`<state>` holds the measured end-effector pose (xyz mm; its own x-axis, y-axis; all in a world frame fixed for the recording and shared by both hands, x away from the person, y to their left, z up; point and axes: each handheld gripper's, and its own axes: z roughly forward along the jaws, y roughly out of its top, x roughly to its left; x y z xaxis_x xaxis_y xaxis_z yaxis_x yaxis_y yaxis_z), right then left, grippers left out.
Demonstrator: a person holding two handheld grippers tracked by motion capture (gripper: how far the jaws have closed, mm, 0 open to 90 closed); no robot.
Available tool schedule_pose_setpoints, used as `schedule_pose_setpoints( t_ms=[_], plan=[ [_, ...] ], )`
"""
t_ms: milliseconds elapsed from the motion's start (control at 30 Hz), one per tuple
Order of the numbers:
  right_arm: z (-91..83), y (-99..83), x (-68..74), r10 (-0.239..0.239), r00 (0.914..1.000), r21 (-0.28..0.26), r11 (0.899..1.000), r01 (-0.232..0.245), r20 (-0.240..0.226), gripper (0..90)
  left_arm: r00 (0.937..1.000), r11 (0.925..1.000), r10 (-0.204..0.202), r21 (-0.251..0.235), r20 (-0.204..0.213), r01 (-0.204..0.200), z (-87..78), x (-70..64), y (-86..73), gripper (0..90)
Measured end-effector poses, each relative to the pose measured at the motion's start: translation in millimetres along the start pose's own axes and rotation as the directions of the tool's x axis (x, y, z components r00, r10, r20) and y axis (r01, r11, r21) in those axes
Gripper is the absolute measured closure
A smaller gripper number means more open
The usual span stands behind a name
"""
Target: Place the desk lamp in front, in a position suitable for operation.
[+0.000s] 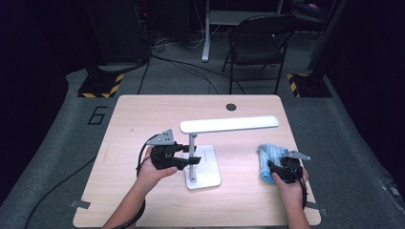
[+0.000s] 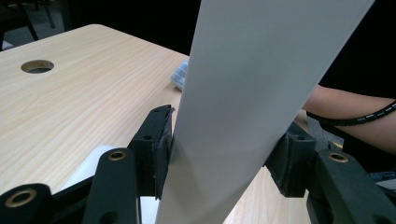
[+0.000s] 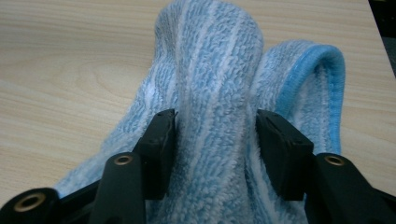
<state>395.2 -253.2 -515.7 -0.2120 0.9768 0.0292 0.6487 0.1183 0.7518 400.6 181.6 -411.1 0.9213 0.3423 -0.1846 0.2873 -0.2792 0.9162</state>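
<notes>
A white desk lamp stands mid-table with a flat base [image 1: 205, 171], a thin stem [image 1: 192, 145] and a long head bar [image 1: 229, 124]. My left gripper [image 1: 192, 156] is shut on the stem from the left. In the left gripper view the white stem [image 2: 243, 107] fills the gap of that gripper [image 2: 224, 149], with both pads against it. A blue striped cloth [image 1: 268, 153] lies bunched at the table's right. My right gripper [image 1: 273, 168] is shut on its near end. In the right gripper view a raised fold of the cloth [image 3: 215, 84] is pinched by that gripper [image 3: 215, 135].
A round cable hole [image 1: 231, 107] sits near the table's far edge, also seen as the hole [image 2: 37, 66] in the left gripper view. A black folding chair [image 1: 258, 43] stands beyond the table. The person's right forearm [image 2: 355, 116] lies behind the lamp stem.
</notes>
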Motion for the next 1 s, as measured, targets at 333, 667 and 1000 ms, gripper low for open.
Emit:
schedule_pose_setpoints(
  t_ms=[333,667,1000],
  plan=[
    [0.9,1.2,15.7,-0.075,0.9933,0.006,0.997,0.075,0.088,51.7,1.0,1.0,-0.009,0.003,-0.002,0.009,0.3,-0.4,0.6,46.5],
    [2.5,2.2,13.3,-0.065,0.9935,0.03,0.998,0.063,0.093,46.0,0.9999,0.9999,-0.01,0.006,-0.008,0.01,0.1,-0.9,1.0,46.3],
    [1.5,2.7,9.8,-0.052,0.998,0.039,0.998,0.05,0.037,60.1,0.9998,1.0,-0.009,0.003,-0.017,0.009,-0.3,-1.9,1.6,46.3]
  ],
)
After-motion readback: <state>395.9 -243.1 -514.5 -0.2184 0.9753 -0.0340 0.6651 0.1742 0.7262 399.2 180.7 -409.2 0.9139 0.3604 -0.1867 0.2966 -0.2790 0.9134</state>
